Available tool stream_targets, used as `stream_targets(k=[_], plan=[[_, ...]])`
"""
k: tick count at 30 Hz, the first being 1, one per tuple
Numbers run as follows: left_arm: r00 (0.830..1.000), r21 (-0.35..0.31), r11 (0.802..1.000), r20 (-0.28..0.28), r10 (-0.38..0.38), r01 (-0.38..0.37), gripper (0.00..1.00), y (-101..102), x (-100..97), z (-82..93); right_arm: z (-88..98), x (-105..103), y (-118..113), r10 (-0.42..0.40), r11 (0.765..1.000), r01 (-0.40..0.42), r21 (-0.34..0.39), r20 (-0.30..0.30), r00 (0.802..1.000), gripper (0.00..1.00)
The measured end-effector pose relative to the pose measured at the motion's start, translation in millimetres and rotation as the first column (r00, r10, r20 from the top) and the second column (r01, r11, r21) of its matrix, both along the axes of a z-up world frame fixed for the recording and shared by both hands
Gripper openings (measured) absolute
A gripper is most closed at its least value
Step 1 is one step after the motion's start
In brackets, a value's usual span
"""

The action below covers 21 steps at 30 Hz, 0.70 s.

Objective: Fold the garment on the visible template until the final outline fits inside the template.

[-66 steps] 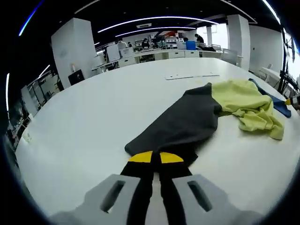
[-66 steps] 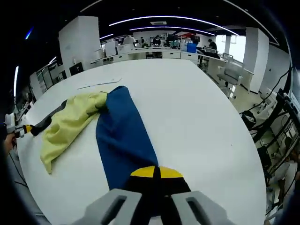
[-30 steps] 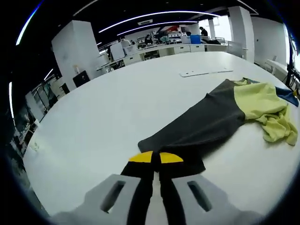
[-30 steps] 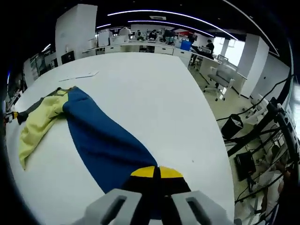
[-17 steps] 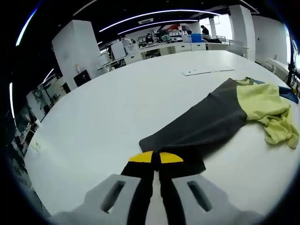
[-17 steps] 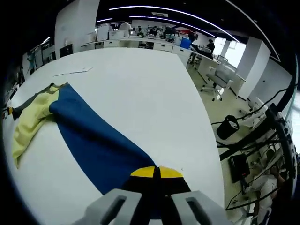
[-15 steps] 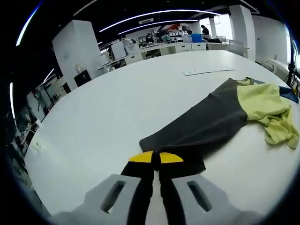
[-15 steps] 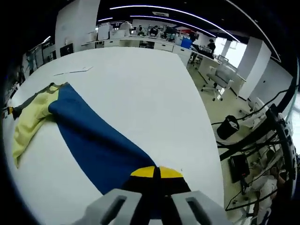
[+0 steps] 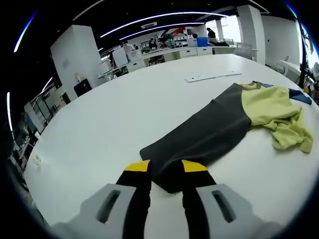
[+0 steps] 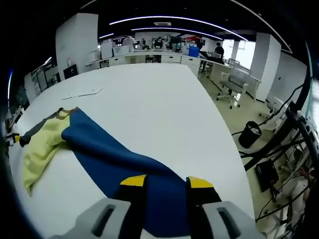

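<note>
Lying spread across the white round bench (image 9: 99,124), the grey, yellow and blue cloth garment (image 9: 209,132) stretches toward two o'clock; the left hand-held gripper (image 9: 166,172) and right hand-held gripper (image 10: 167,186) both gape open, holding nothing.

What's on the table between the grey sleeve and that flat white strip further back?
Nothing: in the left gripper view, bare white table separates the grey sleeve from the white strip.

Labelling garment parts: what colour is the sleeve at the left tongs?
Dark grey sleeve, joined to a pale yellow body; clearest in the left gripper view.
</note>
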<state>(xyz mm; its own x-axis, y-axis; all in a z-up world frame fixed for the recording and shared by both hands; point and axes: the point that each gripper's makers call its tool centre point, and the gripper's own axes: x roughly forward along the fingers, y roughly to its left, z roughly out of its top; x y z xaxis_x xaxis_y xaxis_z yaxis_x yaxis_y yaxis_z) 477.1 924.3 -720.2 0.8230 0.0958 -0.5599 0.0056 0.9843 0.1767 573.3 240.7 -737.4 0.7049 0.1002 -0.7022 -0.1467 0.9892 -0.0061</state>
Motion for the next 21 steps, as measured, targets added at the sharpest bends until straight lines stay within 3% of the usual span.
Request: stream_targets(k=[3, 6, 12, 16, 20, 21], plan=[[0.999, -0.029, 0.999, 0.014, -0.036, 0.036, 0.36, -15.0, -3.1, 3.1, 7.2, 0.6, 16.3, -0.001, 0.996, -0.001, 0.093, 0.028, 1.000, 0.48], [0.997, -0.091, 0.993, 0.033, -0.066, 0.068, 0.46, -31.7, -3.8, 5.0, 12.3, -3.6, 32.2, 0.047, 0.993, -0.051, 0.109, 0.034, 0.998, 0.65], [0.991, -0.120, 0.985, 0.053, -0.120, 0.126, 0.58, -59.3, -4.4, 13.9, 24.7, -11.1, 66.5, 0.135, 0.977, -0.144, 0.160, 0.064, 0.989, 0.91], [0.981, -0.125, 0.974, 0.063, -0.182, 0.189, 0.67, -79.2, -3.6, 17.2, 32.4, -16.6, 84.6, 0.176, 0.963, -0.189, 0.190, 0.081, 0.981, 1.00], [0.974, -0.138, 0.965, 0.061, -0.218, 0.224, 0.76, -99.9, -4.1, 18.7, 37.8, -24.1, 102.5, 0.223, 0.947, -0.239, 0.215, 0.095, 0.970, 1.00], [0.967, -0.156, 0.954, 0.046, -0.251, 0.255, 0.77, -110.3, -5.7, 16.8, 38.3, -26.2, 106.2, 0.231, 0.943, -0.247, 0.222, 0.096, 0.968, 1.00]])
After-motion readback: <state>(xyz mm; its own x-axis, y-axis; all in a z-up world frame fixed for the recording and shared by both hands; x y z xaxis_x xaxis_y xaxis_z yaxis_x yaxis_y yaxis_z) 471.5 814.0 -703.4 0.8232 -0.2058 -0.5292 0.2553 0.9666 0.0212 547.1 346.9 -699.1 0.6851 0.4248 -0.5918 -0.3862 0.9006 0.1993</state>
